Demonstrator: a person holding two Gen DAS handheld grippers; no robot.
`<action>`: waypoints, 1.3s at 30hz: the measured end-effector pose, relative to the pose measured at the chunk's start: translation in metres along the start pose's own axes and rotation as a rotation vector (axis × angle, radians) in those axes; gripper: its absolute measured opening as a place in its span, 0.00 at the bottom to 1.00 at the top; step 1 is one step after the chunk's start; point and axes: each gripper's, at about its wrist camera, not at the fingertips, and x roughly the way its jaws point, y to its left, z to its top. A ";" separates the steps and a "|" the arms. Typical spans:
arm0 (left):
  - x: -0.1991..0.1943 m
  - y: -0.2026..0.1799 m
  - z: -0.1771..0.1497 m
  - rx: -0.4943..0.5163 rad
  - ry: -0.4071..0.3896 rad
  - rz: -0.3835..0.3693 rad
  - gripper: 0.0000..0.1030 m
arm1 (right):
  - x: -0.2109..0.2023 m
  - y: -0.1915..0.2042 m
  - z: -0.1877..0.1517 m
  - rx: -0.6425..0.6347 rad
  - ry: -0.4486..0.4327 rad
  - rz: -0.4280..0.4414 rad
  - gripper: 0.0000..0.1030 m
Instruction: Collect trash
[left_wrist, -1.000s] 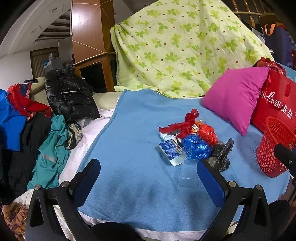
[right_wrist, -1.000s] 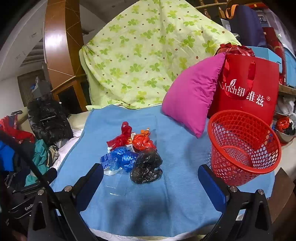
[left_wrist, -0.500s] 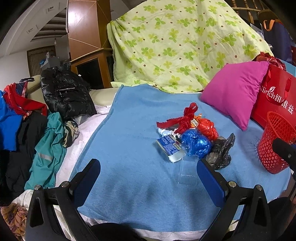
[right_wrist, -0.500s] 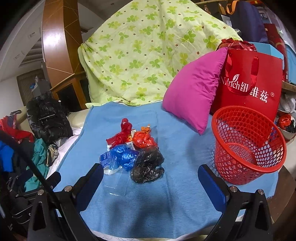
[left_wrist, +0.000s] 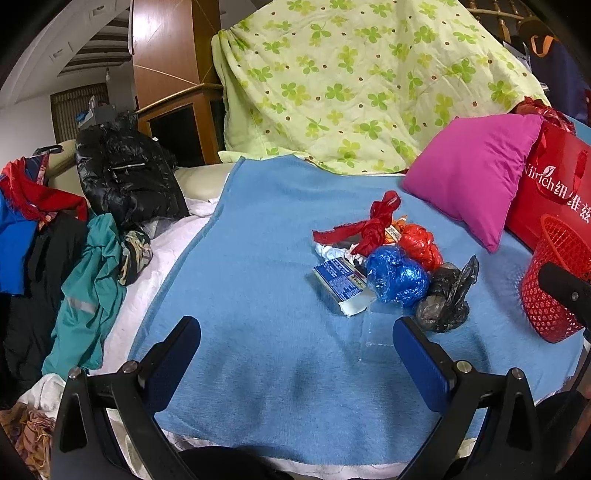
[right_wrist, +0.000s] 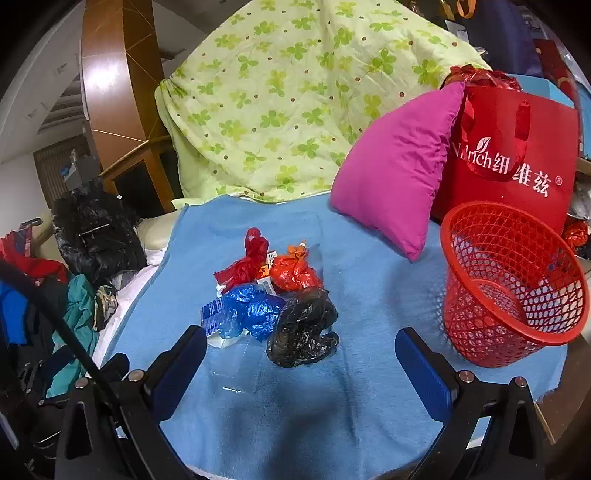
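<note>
A heap of trash lies on the blue blanket (left_wrist: 258, 295): a blue plastic bag (left_wrist: 397, 277), a black bag (left_wrist: 445, 299), an orange-red bag (left_wrist: 419, 243), a red strip of plastic (left_wrist: 369, 225), a blue-and-white carton (left_wrist: 341, 282) and a clear wrapper (left_wrist: 376, 332). The same blue bag (right_wrist: 251, 310) and black bag (right_wrist: 301, 328) show in the right wrist view. A red mesh basket (right_wrist: 513, 284) stands to their right. My left gripper (left_wrist: 295, 350) is open, short of the heap. My right gripper (right_wrist: 301, 360) is open just before the black bag.
A pink pillow (right_wrist: 399, 173) and a red paper bag (right_wrist: 517, 158) lean behind the basket. A green flowered quilt (left_wrist: 362, 74) is draped at the back. Jackets and clothes (left_wrist: 92, 258) are piled left of the blanket.
Both grippers have moved forward and a little lower toward the trash heap. The heap and basket look larger and nearer; nothing has been picked up.
</note>
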 end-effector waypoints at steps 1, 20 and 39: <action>0.003 0.000 -0.001 0.001 0.006 -0.004 1.00 | 0.004 -0.001 -0.001 -0.002 0.013 -0.006 1.00; 0.089 -0.011 -0.027 -0.043 0.223 -0.279 1.00 | 0.151 -0.037 -0.003 0.196 0.271 0.171 0.88; 0.153 -0.062 -0.026 -0.005 0.391 -0.445 0.50 | 0.180 -0.041 -0.005 0.163 0.334 0.172 0.42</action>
